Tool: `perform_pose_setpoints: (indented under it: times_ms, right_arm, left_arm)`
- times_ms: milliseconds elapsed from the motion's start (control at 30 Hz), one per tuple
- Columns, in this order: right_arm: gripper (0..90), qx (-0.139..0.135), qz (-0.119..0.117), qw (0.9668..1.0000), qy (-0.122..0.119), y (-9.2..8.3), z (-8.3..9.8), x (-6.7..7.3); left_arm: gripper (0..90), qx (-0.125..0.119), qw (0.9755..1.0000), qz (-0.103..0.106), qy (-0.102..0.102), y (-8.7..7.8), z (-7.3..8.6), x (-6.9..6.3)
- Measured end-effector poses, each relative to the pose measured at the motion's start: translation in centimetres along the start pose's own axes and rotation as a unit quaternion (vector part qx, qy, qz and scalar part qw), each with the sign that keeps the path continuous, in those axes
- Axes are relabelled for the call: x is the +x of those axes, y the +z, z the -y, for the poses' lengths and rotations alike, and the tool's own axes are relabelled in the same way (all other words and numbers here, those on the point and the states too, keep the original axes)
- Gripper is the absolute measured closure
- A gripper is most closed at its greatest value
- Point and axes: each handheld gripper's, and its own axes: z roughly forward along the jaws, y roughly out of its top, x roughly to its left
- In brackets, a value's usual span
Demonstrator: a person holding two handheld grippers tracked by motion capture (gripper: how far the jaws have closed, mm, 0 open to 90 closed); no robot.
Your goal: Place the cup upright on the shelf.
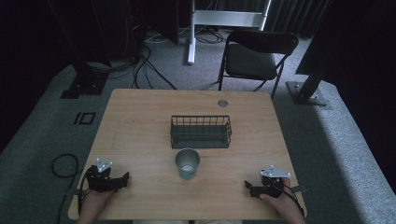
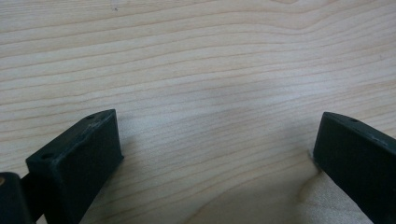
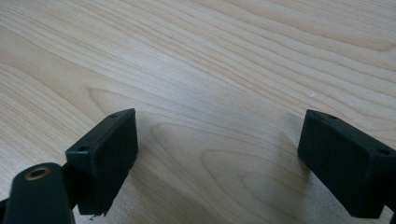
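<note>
A grey-green cup (image 1: 187, 164) stands upright on the wooden table (image 1: 140, 130), just in front of a dark wire basket (image 1: 201, 132). My left gripper (image 1: 125, 178) rests near the table's front left corner, pointing right toward the cup. My right gripper (image 1: 248, 186) rests near the front right corner, pointing left. In the left gripper view the gripper (image 2: 217, 149) has its jaws wide apart over bare wood. In the right gripper view the gripper (image 3: 219, 144) also stands open with nothing between its jaws.
A small round grommet (image 1: 222, 103) sits near the table's far edge. Beyond the table stands a black folding chair (image 1: 254, 58), with cables (image 1: 144, 65) on the carpet and dark stand bases (image 1: 308, 93) at both sides.
</note>
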Motion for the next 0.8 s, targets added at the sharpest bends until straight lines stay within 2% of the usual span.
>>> perform_pose_setpoints:
  times_ms: [800]
  right_arm:
    - [12.0,0.000,0.003,1.0000,0.001,-0.12,0.13,0.25]
  left_arm:
    - [1.5,-0.001,1.0000,0.000,0.000,0.02,0.01,0.12]
